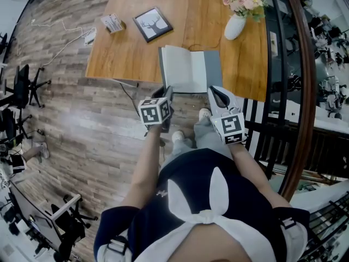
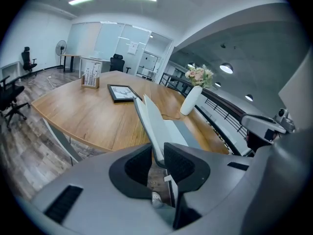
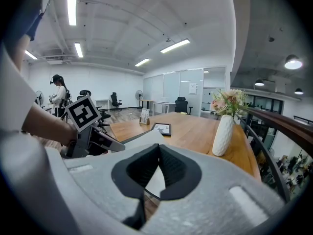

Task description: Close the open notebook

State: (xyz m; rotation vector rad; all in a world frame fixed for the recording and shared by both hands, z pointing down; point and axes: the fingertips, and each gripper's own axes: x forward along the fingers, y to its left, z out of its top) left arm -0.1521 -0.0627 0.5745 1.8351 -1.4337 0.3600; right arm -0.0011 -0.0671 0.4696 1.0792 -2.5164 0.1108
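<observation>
step: closing begun, notebook leaf (image 2: 149, 119) is pinched by left tongs (image 2: 159, 158) | right tongs (image 3: 157, 153) closed, empty | next: leaf probably to be folded toward 3 o'clock

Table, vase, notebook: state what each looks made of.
The table looks like wood or veneer, satin, with visible grain. The vase seems glazed ceramic: smooth, white. The notebook has white paper pages and a matte grey cover, perhaps card.

Flower vase (image 1: 235, 27), framed picture (image 1: 152, 24), card stand (image 1: 113, 23) on wooden table (image 1: 131, 53).
</observation>
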